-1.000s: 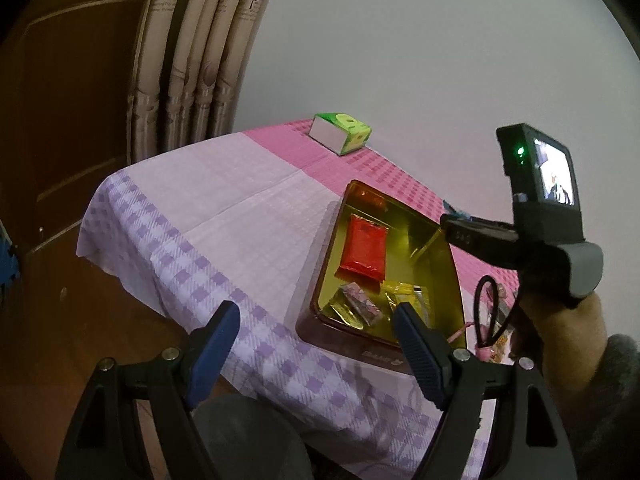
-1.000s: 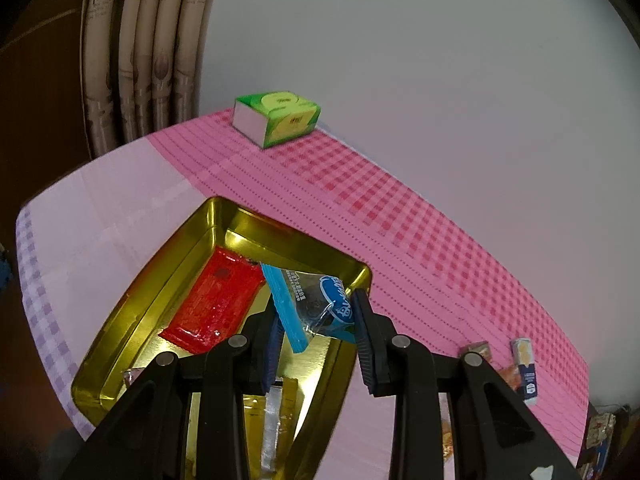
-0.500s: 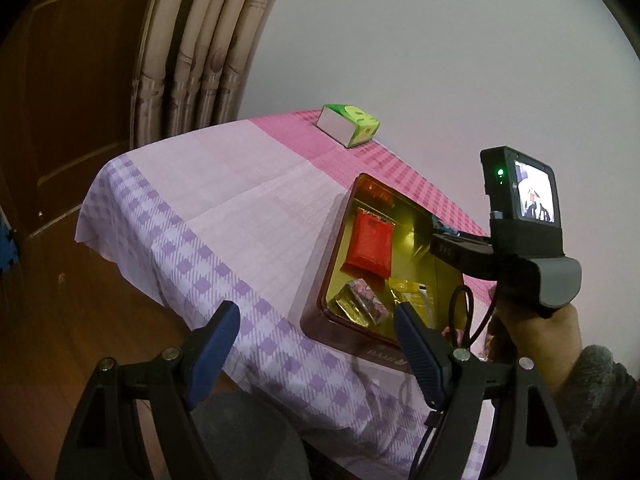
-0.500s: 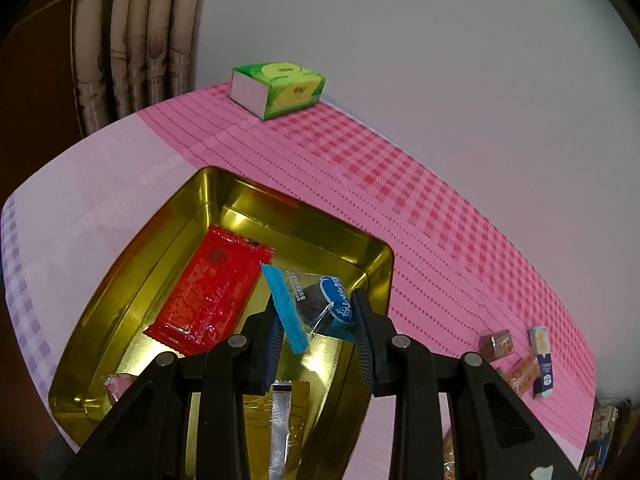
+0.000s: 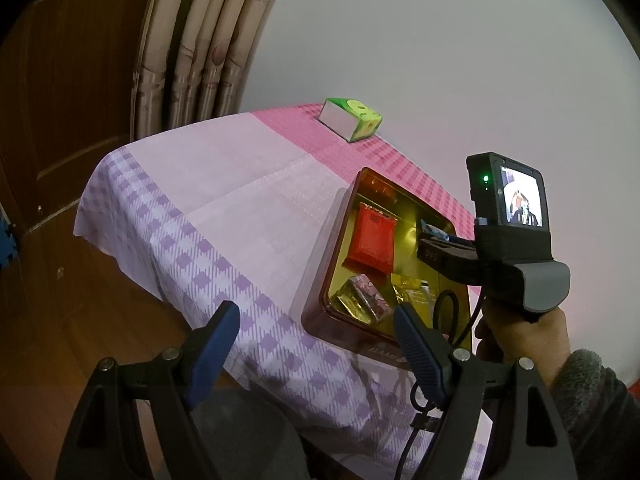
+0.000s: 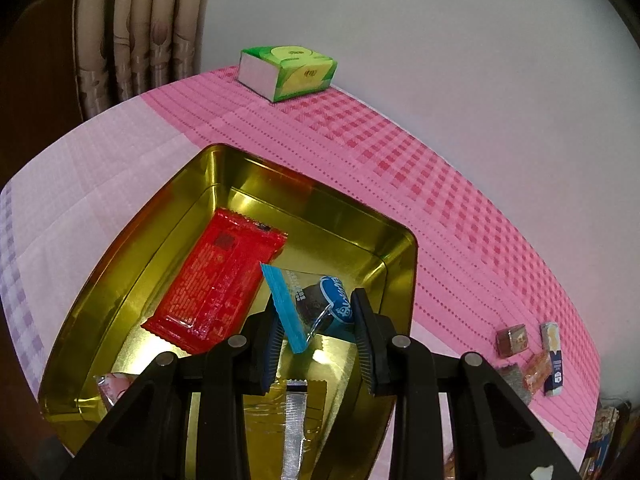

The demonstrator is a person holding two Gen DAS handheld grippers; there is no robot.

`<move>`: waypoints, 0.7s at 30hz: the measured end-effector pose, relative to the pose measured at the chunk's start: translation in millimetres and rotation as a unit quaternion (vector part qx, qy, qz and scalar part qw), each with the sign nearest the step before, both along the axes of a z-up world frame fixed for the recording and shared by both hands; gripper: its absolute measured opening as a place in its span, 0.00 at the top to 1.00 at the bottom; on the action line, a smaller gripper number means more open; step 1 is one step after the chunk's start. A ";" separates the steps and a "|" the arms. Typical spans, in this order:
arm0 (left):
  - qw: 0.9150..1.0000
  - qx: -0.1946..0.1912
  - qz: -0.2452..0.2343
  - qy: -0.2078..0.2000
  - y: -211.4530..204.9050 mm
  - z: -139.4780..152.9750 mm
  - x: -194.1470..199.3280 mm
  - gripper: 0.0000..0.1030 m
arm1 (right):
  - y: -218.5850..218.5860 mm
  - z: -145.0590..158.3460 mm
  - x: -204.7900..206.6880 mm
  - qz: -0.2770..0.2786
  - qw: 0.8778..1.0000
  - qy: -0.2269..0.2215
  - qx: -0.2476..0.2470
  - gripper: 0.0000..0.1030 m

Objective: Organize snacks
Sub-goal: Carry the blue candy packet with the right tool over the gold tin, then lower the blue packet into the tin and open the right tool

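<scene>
My right gripper (image 6: 318, 320) is shut on a blue-edged clear cookie packet (image 6: 310, 304) and holds it above the right side of the gold tin (image 6: 120, 264). The tin holds a red packet (image 6: 218, 280), a gold foil packet (image 6: 296, 404) and a pink candy (image 6: 112, 386). In the left wrist view the tin (image 5: 320, 276) sits on the table ahead, with the right gripper (image 5: 434, 240) over it. My left gripper (image 5: 316, 332) is open and empty, off the table's near edge. Several loose snacks (image 6: 528, 356) lie on the pink cloth to the right.
A green tissue box (image 6: 288, 68) stands at the far end of the table by the white wall. Curtains (image 5: 200, 40) and a wooden door (image 5: 60, 120) are at the left. The tablecloth (image 5: 224, 208) hangs over the near edge.
My right gripper has moved forward and lower over the tin with the packet. The left gripper has drawn back slightly from the table.
</scene>
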State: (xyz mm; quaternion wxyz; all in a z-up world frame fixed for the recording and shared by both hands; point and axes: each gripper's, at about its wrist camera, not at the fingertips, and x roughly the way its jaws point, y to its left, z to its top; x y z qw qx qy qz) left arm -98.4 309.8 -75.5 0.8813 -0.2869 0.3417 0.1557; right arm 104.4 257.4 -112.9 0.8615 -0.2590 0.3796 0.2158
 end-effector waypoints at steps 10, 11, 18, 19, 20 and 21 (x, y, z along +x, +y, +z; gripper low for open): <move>1.000 -0.006 0.000 0.005 1.8 -3.3 1.5 0.22 | -0.5 -12.6 3.8 -0.001 1.000 0.012 -0.004 0.71; 1.000 -0.006 0.001 0.005 1.8 -3.7 1.8 0.22 | -0.8 -13.6 3.9 -0.001 1.000 0.013 -0.005 0.71; 1.000 -0.009 -0.001 0.009 1.6 -6.0 3.6 0.22 | 0.2 -20.1 5.3 -0.002 1.000 0.019 -0.007 0.71; 1.000 -0.009 -0.001 0.010 1.4 -6.2 3.9 0.22 | -0.2 -20.6 5.6 -0.003 1.000 0.019 -0.007 0.71; 1.000 -0.009 -0.001 0.010 1.1 -6.4 4.2 0.22 | -1.1 -21.3 6.1 -0.004 1.000 0.020 -0.006 0.71; 1.000 -0.010 -0.002 0.011 0.9 -6.8 4.4 0.22 | -1.3 -21.9 6.7 -0.005 1.000 0.022 -0.005 0.71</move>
